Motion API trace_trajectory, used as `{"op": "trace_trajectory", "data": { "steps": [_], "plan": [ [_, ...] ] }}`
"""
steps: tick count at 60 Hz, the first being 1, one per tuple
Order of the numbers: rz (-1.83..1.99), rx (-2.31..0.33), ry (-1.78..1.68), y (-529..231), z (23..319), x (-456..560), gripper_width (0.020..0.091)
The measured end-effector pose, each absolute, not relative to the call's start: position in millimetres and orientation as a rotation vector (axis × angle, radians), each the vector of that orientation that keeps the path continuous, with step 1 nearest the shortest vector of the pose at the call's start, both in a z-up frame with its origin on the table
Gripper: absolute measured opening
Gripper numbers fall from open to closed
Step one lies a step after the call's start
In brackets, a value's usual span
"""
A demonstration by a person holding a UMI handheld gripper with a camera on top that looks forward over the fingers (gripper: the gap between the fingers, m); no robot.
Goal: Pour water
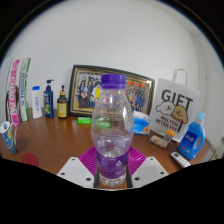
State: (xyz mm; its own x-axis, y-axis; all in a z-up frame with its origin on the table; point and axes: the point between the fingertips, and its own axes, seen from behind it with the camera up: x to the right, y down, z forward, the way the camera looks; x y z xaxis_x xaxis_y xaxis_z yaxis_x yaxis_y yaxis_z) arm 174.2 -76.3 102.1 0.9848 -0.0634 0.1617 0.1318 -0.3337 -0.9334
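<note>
The tongs [111, 172] are clamped on a clear bottle [112, 125] with a purple cap [113, 81]; both purple pads [98, 161] press against its lower body, one on each side, and the bottle stands upright between them, seemingly lifted clear of the wooden table [60, 135]. It looks at least partly filled with water, though the level is hard to read. Beyond it, along the wall, stand a framed picture [85, 90], a dark small bottle [62, 103], a white pump bottle [37, 101] and a blue-and-white one [49, 98] beside it; on the other side a white bag marked GIFT [177, 105] stands behind a blue spray bottle [193, 135]. By the look of things, the grasp is made and the carry is in hand, with pouring not yet begun. No cup or other vessel to receive the water can be seen, so the next move probably calls for bringing one into sight and holding the bottle above it. The cap appears to be on, and it would have to come off before tipping; with only one pair of tongs, that is the awkward part. The grip sits low, so a tilt should be slow lest the bottle slip.
</note>
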Motion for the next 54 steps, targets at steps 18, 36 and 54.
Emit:
{"op": "trace_trajectory", "data": {
  "steps": [18,36,54],
  "plan": [
    [-0.692,-1.732,-0.443,-81,217,116,0.0366],
    [-1.212,-1.446,-1.008,-81,261,-8,0.0367],
    [-1.599,-1.027,-1.550,-75,232,-101,0.0367]
  ]
}}
